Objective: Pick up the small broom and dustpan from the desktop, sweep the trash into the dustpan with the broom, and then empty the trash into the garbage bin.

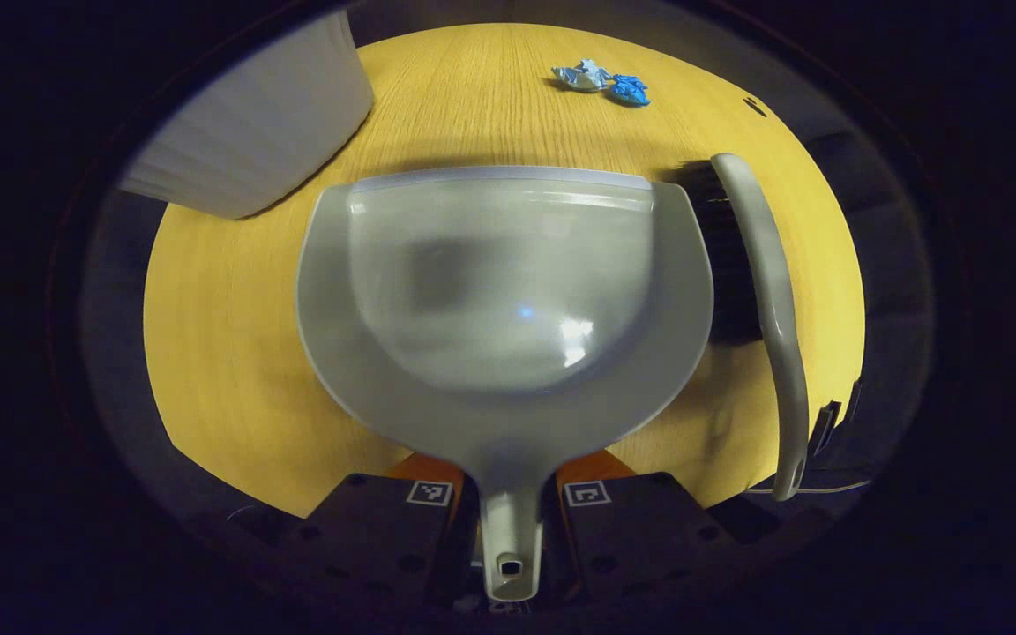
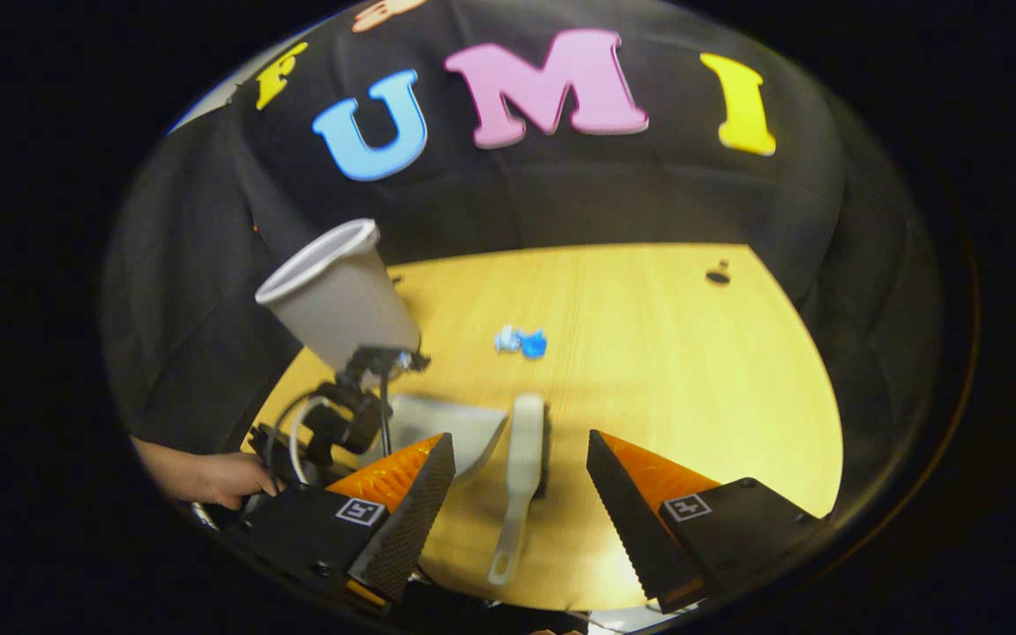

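Note:
The grey dustpan (image 1: 508, 291) lies flat on the yellow wooden table (image 1: 226, 335), its mouth pointing away from me. Its thin handle runs back between the fingers of my left gripper (image 1: 508, 472), which is shut on it. To its right lies the small broom (image 1: 773, 317), grey-backed with black bristles facing the pan. Blue crumpled trash (image 1: 601, 81) sits farther out. In the right gripper view my right gripper (image 2: 519, 437) hangs open, fingers wide on either side above the broom (image 2: 521, 467) without touching it. The dustpan (image 2: 442, 428) and trash (image 2: 521, 341) lie beyond.
A pale garbage bin (image 1: 252, 132) stands at the table's far left, also seen as the bin (image 2: 340, 291) behind the left gripper. A person's hand (image 2: 208, 476) holds that gripper. A small dark mark (image 2: 718, 275) sits at the back right. The table edge is close below.

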Action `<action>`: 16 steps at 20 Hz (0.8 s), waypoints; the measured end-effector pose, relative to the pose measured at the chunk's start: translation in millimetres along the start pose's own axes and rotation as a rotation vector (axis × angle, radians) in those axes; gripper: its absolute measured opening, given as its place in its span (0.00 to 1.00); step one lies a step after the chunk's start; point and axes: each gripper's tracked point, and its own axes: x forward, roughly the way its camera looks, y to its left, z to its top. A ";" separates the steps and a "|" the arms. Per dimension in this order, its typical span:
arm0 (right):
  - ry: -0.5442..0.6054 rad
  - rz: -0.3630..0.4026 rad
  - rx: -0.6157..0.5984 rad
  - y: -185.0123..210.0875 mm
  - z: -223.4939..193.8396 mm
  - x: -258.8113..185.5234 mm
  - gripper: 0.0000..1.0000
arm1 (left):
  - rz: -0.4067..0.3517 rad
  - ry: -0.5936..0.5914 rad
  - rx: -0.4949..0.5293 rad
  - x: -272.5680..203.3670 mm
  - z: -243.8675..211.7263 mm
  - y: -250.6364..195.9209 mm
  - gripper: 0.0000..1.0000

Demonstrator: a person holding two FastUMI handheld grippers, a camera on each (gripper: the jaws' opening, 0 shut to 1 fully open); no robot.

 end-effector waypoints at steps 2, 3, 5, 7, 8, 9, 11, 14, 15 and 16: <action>0.130 -0.013 0.029 10.4 -40.7 10.2 0.99 | -0.020 -0.021 0.008 0.6 0.9 0.5 0.30; 0.203 -0.027 0.002 8.0 -58.3 17.1 0.99 | -0.030 -0.035 0.010 0.5 -0.3 0.8 0.30; 0.321 -0.092 -0.090 -6.0 -85.1 40.0 0.99 | -0.049 -0.066 0.028 1.4 -1.7 1.1 0.30; 0.440 -0.123 -0.124 -12.5 -108.9 46.9 0.99 | -0.057 -0.084 0.050 2.1 -3.6 2.5 0.30; 0.488 -0.146 -0.111 -17.7 -117.0 52.9 0.99 | -0.059 -0.090 0.057 2.7 -3.8 2.8 0.30; 0.509 -0.158 -0.099 -21.5 -121.0 57.8 1.00 | -0.062 -0.096 0.061 2.8 -3.8 2.6 0.30; 0.539 -0.178 -0.072 -24.0 -122.8 66.7 1.00 | -0.071 -0.105 0.063 1.2 -5.9 3.6 0.30; 0.579 -0.194 -0.033 -22.8 -123.3 80.2 0.96 | -0.090 -0.106 0.066 2.2 -6.1 4.0 0.30; 0.566 -0.207 -0.036 -25.1 -118.4 85.2 0.84 | -0.096 -0.106 0.064 2.2 -5.9 4.0 0.30; 0.576 -0.201 -0.036 -22.5 -116.9 87.9 0.59 | -0.099 -0.105 0.064 3.2 -5.8 4.1 0.30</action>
